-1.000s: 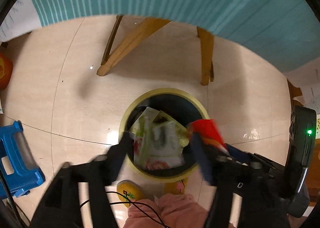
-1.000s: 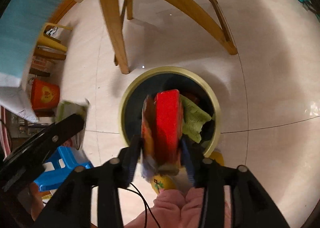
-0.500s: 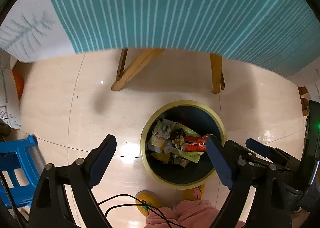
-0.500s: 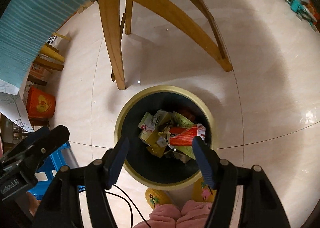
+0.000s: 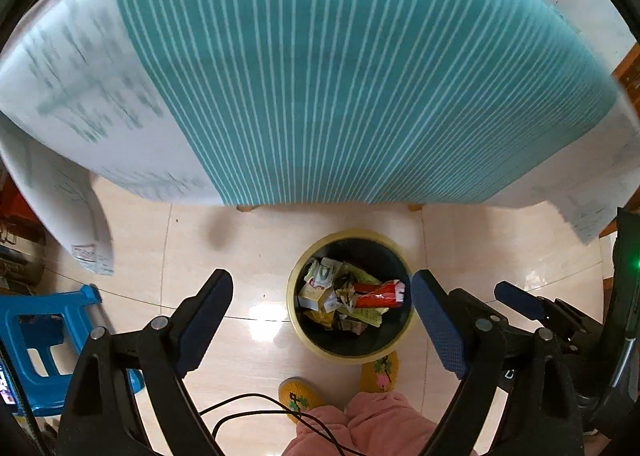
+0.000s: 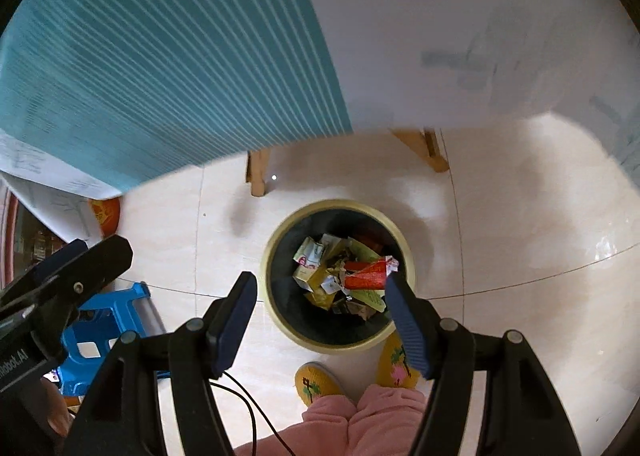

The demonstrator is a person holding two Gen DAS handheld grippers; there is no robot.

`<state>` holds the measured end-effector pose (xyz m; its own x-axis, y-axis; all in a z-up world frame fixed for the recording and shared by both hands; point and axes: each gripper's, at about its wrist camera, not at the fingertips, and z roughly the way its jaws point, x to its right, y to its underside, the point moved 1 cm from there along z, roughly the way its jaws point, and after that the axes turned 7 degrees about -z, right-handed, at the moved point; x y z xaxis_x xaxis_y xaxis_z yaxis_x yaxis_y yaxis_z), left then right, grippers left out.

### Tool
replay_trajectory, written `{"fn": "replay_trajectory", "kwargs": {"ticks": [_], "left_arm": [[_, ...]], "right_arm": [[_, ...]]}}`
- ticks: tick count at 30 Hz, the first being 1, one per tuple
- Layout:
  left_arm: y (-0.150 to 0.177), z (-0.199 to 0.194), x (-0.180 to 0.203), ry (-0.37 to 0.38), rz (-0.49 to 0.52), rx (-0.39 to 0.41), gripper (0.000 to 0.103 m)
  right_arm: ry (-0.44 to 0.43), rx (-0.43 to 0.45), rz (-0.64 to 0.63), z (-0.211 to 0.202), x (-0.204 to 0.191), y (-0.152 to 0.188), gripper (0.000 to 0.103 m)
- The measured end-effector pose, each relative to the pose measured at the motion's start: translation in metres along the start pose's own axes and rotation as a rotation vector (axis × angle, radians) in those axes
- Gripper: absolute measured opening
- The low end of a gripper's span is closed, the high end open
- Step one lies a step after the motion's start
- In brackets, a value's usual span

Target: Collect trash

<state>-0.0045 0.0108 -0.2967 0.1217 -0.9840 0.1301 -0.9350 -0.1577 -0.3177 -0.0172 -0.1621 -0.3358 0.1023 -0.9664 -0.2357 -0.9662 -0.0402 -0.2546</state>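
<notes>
- The left gripper (image 5: 322,298) hangs high over the floor, pointing steeply down, its blue-padded jaws spread wide with nothing between them.
- The right gripper (image 6: 318,298) hangs just beside it, jaws likewise wide apart and empty; its far tip shows at the right edge of the left wrist view.
- Below both stands the trash bin (image 5: 298,330), round, with a yellow rim and a dark liner, on the pale tiled floor (image 5: 248,244).
- The trash (image 5: 344,302) lies inside the bin: crumpled wrappers, a white and green carton on the left, and a red wrapper (image 5: 380,294) lying across the top toward the right.
- Just near of the bin are the person's two yellow slippers (image 6: 314,382), with flower patterns, and pink trouser legs (image 6: 360,424) above them.
- A thin black cable (image 5: 256,414) loops across the floor by the left slipper.
- Beyond the bin a table covered by a teal striped cloth (image 5: 340,76) fills the far part of both views; its wooden legs (image 6: 256,172) reach the floor behind the bin.
- White printed sheets (image 5: 76,72) hang blurred off the table's edges.
- A blue plastic stool (image 5: 36,340) stands at the left, well apart from the bin.
</notes>
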Motion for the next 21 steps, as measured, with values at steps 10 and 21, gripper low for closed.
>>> {"fn": "replay_trajectory", "kwargs": {"ticks": [10,21], "left_arm": [[-0.031,-0.107,0.008,0.01,0.005,0.033,0.089],[-0.054,-0.214,0.019,-0.007,0.043,0.153,0.089]], "right_arm": [[0.015,0.056,-0.011,-0.101,-0.02,-0.024,0.067],[0.025,0.166,-0.066,-0.202,-0.047,-0.048,0.067]]}}
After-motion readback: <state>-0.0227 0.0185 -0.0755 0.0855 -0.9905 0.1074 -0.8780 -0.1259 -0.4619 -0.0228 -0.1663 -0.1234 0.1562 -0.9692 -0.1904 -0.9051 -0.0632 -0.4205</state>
